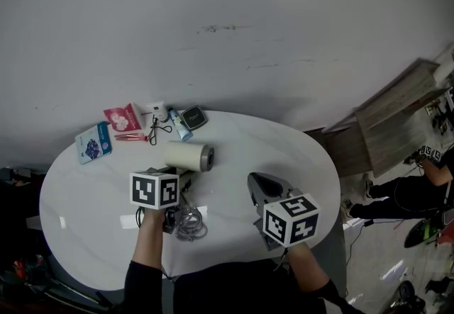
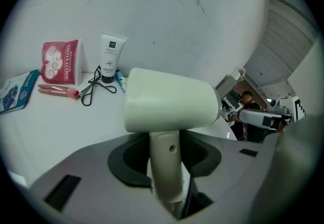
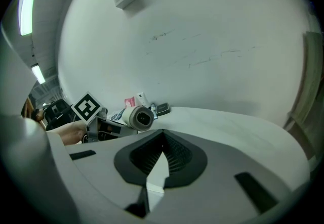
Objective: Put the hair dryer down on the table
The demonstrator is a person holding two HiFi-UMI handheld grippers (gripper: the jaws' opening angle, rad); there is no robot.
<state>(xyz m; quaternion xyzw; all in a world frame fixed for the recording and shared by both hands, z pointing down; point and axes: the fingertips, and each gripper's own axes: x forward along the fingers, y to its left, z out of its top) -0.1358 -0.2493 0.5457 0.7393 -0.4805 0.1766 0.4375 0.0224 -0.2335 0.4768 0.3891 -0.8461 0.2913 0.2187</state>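
A cream hair dryer (image 1: 190, 157) with a grey nozzle end is over the middle of the white oval table (image 1: 269, 142). My left gripper (image 1: 181, 176) is shut on its handle. In the left gripper view the handle (image 2: 164, 167) stands upright between the pads and the barrel (image 2: 172, 106) lies across above them. The frames do not show whether the dryer touches the table. Its grey cord (image 1: 190, 224) lies coiled near the left hand. My right gripper (image 1: 264, 185) hovers to the right of the dryer, shut and with nothing in it (image 3: 162, 142). The right gripper view also shows the dryer (image 3: 137, 117).
At the table's far left edge lie a red packet (image 1: 124, 118), a blue packet (image 1: 93, 142), a white tube (image 2: 110, 58), an eyelash curler (image 2: 93, 85), a pink stick (image 2: 56, 91) and a black compact (image 1: 193, 118). A wall stands right behind the table. Boards and a person are off to the right.
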